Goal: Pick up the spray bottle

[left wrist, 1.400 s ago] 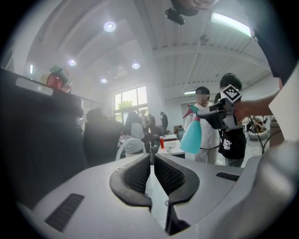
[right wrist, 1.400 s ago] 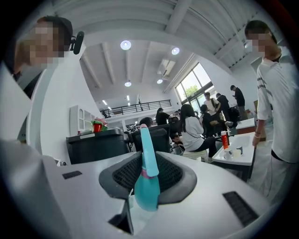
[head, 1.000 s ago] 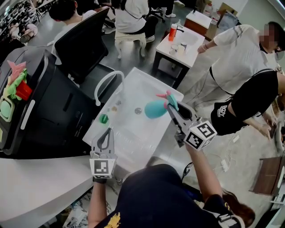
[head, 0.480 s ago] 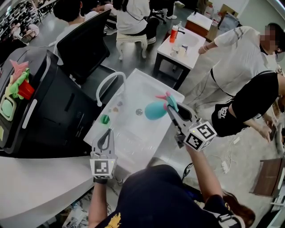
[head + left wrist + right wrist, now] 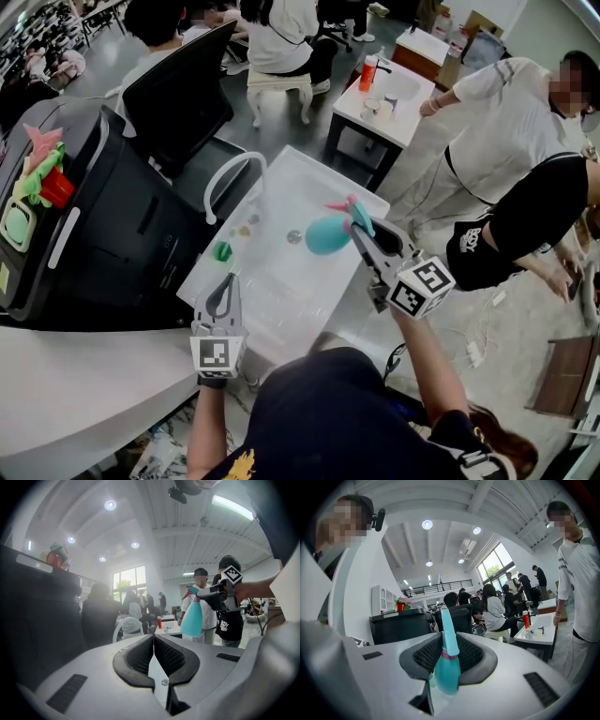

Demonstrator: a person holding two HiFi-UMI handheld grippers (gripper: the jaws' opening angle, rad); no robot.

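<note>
My right gripper has the bottle clamped at the neck. In the right gripper view the fingers press in from both sides at the pink collar. The bottle is off the surface, hanging in the air over its far right part.

Its long axis is close to upright. The round teal body hangs below the fingers and the spray head stands above them. In the left gripper view the top leans slightly to the right of the base. The pink nozzle tip points left in the head view, away from the gripper that holds it.

My left gripper sits low over the near edge of the surface, well apart from the bottle. Its fingers are closed tip to tip with nothing between them. A small green thing lies on the surface near the left edge.
</note>
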